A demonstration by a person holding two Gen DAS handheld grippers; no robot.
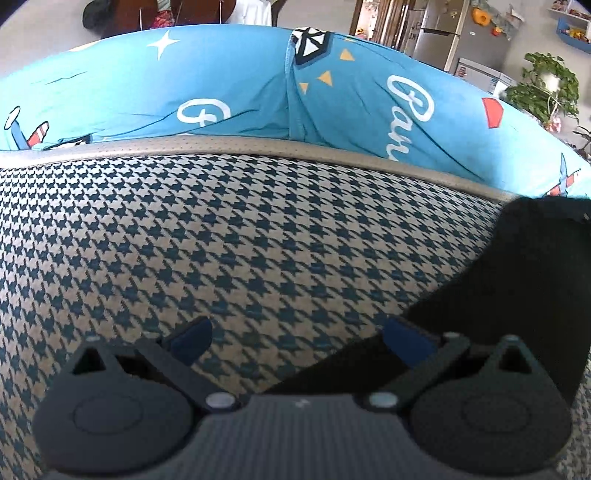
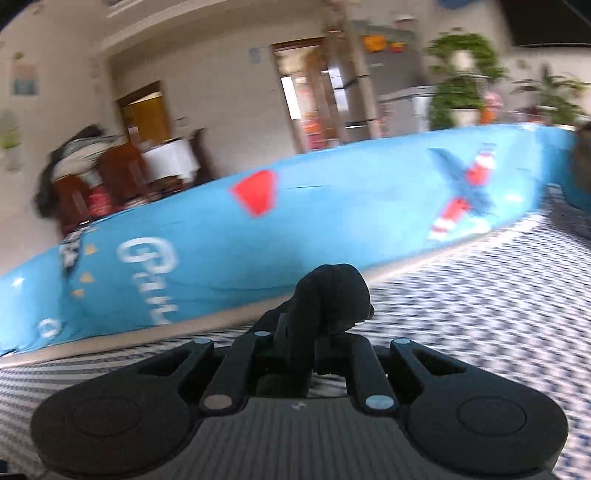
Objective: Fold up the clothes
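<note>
A black garment [image 1: 517, 280] lies on the houndstooth cushion [image 1: 221, 240], reaching from the right edge down toward the lower middle in the left wrist view. My left gripper [image 1: 299, 341] hovers open over the cushion; its blue-padded right finger [image 1: 408, 341] is at the garment's edge, and nothing is between the fingers. In the blurred right wrist view my right gripper [image 2: 303, 332] is shut on a bunched fold of the black garment [image 2: 332, 291], lifted above the cushion [image 2: 480, 295].
A blue printed cover [image 1: 221, 85] drapes the sofa back behind the cushion, with a grey piped edge [image 1: 258, 146] between them. Beyond it are a wooden chair [image 2: 110, 177], a fridge [image 1: 439, 33] and potted plants [image 1: 546, 85].
</note>
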